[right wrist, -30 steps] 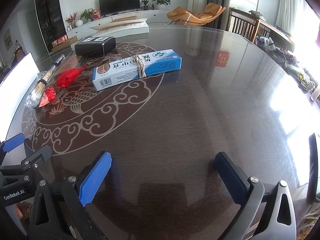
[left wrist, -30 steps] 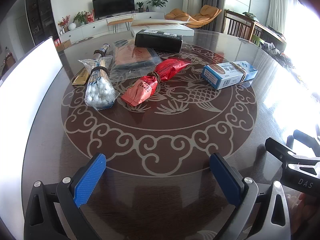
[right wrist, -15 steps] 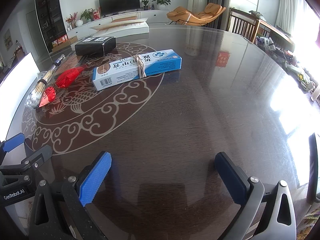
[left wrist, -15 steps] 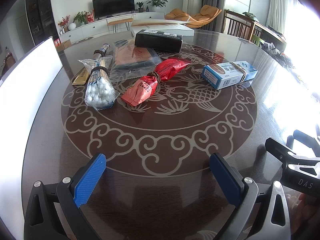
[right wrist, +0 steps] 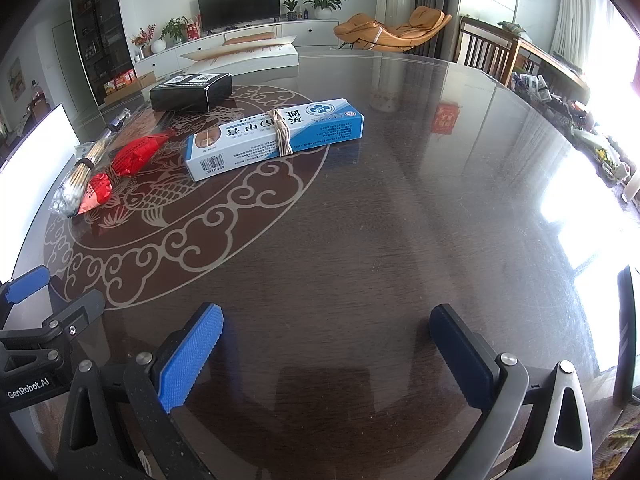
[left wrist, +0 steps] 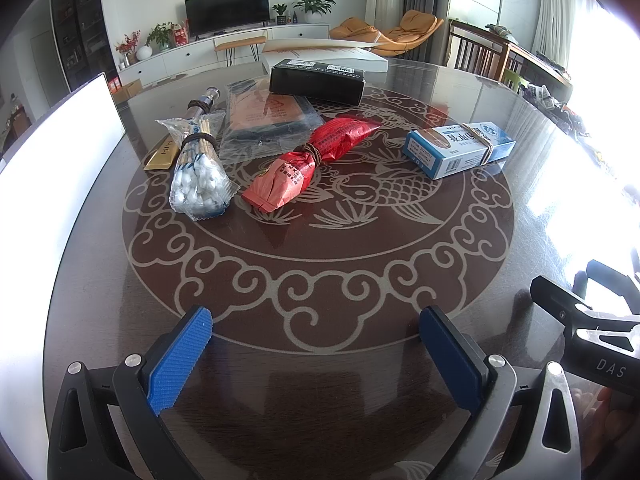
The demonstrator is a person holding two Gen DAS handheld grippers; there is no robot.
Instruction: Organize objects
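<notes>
Banded packets (left wrist: 298,168) and boxes (right wrist: 276,138) on table (right wrist: 400,220), both tongs (left wrist: 316,344) (right wrist: 326,340) wide apart, empty.

Home living room: television (left wrist: 227,9), lounge chair (left wrist: 384,32).

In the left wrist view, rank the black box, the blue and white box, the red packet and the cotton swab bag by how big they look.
1. red packet
2. blue and white box and black box: too alike to rank, and the black one lies farther off
3. cotton swab bag, nearly as large
</notes>
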